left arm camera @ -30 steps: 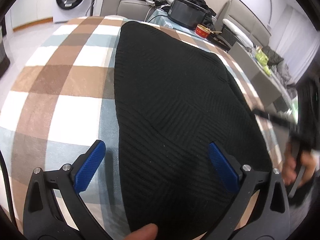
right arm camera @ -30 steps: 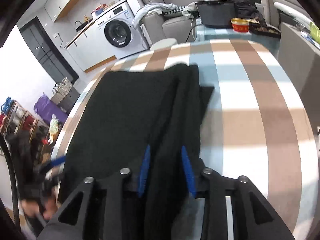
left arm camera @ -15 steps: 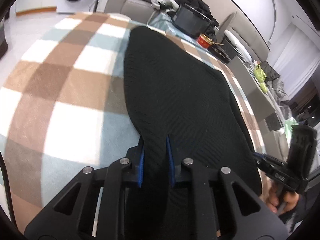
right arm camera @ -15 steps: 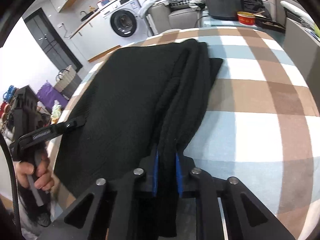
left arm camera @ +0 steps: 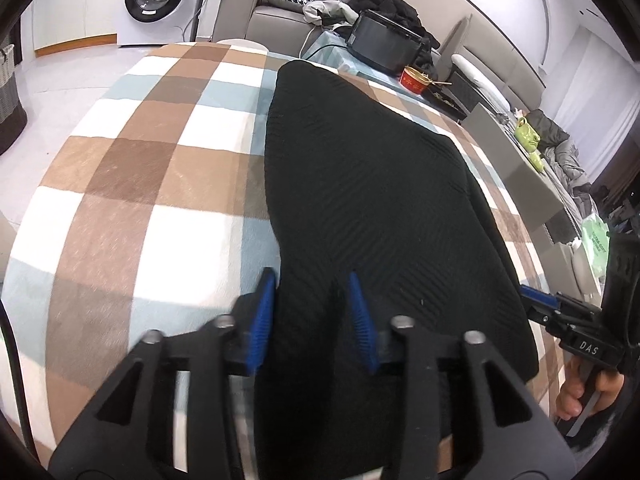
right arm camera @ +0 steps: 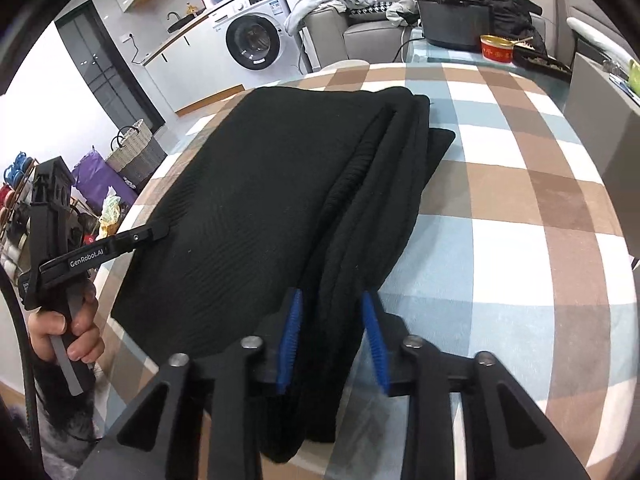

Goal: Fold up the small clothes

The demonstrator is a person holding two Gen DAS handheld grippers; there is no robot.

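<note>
On checked blanket point(left arm camera: 132, 216): black ribbed knit point(left arm camera: 360, 184), folded flat; left gripper point(left arm camera: 312, 316) and right gripper point(right arm camera: 334, 336) just opened, loosely straddling its near edge.

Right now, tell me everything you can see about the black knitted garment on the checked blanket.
The black knitted garment is a dark, ribbed knit with a faint diagonal weave, lying flat on the checked blanket. It is folded, with layered edges stacked along one side. Its near edge sits between the blue fingers of both grippers: the left gripper at one corner, the right gripper over the layered edge. Both sets of fingers have just been opening, so the cloth lies between them rather than being pinched.
</note>
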